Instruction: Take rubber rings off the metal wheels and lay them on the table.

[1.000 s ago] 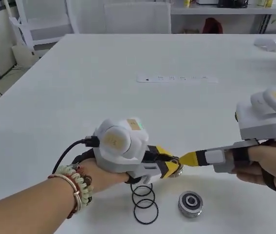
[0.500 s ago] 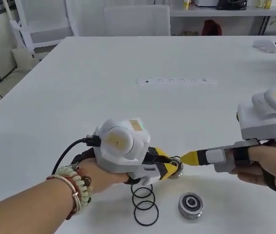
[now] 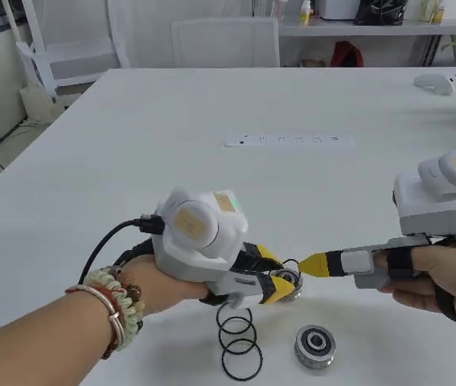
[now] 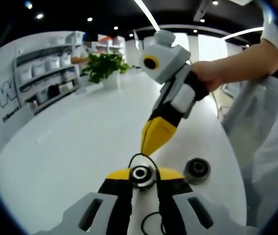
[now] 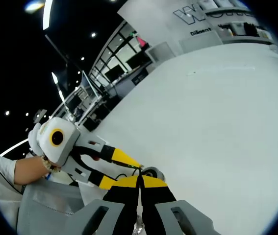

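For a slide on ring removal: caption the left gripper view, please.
Left gripper clamps a metal wheel; right gripper pinches its rubber ring; second wheel lies nearby.

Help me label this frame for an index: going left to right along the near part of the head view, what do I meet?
The bracelets on the left wrist → loose rubber rings → loose metal wheel → the person's right hand.

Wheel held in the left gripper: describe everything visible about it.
The wheel is small, round, silvery metal with a dark centre hole. The left gripper clamps its sides between yellow-tipped jaws, its face toward that gripper's camera. A thin black rubber ring loops up off it, pinched by the shut right gripper.
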{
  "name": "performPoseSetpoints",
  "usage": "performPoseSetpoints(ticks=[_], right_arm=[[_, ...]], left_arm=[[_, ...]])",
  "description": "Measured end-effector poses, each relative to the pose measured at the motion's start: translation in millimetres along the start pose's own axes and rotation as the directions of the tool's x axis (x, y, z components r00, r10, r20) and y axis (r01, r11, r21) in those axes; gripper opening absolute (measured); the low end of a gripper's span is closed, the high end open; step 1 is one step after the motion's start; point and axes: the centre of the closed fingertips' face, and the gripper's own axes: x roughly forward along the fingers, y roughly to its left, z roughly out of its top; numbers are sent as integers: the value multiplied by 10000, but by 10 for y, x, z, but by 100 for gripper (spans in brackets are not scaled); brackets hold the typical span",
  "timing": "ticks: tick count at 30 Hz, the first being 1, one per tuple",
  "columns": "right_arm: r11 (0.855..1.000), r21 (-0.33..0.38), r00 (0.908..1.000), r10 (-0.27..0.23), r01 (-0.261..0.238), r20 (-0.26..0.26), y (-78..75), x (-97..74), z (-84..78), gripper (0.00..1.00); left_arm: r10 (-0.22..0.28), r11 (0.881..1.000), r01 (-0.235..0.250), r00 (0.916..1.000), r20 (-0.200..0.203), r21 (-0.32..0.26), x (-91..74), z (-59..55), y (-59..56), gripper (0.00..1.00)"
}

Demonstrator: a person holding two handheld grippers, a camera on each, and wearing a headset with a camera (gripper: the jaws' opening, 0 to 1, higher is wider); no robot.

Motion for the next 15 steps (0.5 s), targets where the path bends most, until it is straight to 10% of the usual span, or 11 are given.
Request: performPoseSetpoints(ticks=[15], right_arm=[[9996,-178,9997,217,-215,123,113,11,51,0]], left_arm=[[-104,9992,91,9994,315,399,-577,256,-37,40]])
